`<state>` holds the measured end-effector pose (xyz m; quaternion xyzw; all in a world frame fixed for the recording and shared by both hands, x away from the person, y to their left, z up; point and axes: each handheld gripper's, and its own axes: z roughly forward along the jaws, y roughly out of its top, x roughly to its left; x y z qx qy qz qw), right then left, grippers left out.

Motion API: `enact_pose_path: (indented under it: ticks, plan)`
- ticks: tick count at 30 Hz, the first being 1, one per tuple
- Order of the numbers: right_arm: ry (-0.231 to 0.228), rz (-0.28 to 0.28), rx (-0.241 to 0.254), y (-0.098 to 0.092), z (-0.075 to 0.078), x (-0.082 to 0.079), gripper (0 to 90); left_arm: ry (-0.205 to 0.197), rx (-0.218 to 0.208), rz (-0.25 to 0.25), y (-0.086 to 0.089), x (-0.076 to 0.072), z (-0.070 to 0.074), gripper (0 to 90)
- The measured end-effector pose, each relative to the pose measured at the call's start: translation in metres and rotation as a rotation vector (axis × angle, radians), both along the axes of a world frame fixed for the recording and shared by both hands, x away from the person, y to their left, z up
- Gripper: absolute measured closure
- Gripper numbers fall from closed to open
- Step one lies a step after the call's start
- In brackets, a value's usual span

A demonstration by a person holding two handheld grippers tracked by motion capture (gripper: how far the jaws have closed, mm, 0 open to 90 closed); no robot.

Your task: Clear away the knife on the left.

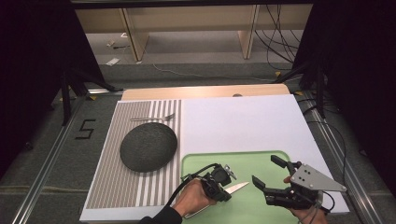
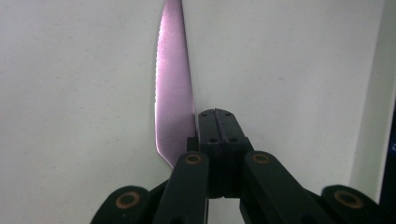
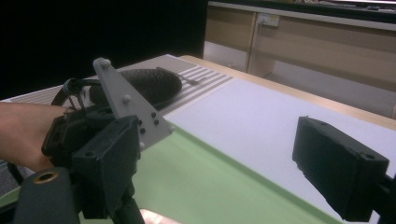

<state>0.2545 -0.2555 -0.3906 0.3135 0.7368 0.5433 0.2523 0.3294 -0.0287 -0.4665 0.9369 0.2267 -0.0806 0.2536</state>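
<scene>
Two hand-held grippers low over the green tray, a knife caught in the left one.

Left hand-held gripper [image 1: 223, 184] has its jaws pressed together on the knife [image 1: 238, 187], and in the left gripper view the serrated blade [image 2: 173, 98] runs up alongside the closed jaws, pinched near its base. Blade tip points toward the right hand-held gripper [image 1: 267, 175], which sits just beside it with jaws spread wide, nothing between them; the right gripper view confirms that open gap over the green tray [image 3: 210, 182]. Both hover at the near edge of the tray [image 1: 252, 158] on the white tabletop [image 1: 238, 121]. Over on the left, a dark round plate [image 1: 148, 147] rests on the striped mat [image 1: 116, 182], and a fork [image 1: 154, 118] lies just beyond it, well apart from the knife.
</scene>
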Motion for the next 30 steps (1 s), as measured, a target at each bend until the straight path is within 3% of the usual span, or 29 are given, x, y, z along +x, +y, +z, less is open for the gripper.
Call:
enact_pose_path:
  ticks: [15,30]
  plan:
    - [0.001,0.004,-0.002,0.000,0.000,0.000,16.0,-0.050,0.029,0.056,0.013,0.011,0.001,89.8]
    - [0.001,0.007,-0.004,0.001,0.000,0.000,16.0,-0.046,0.040,0.116,0.040,0.023,0.001,89.9]
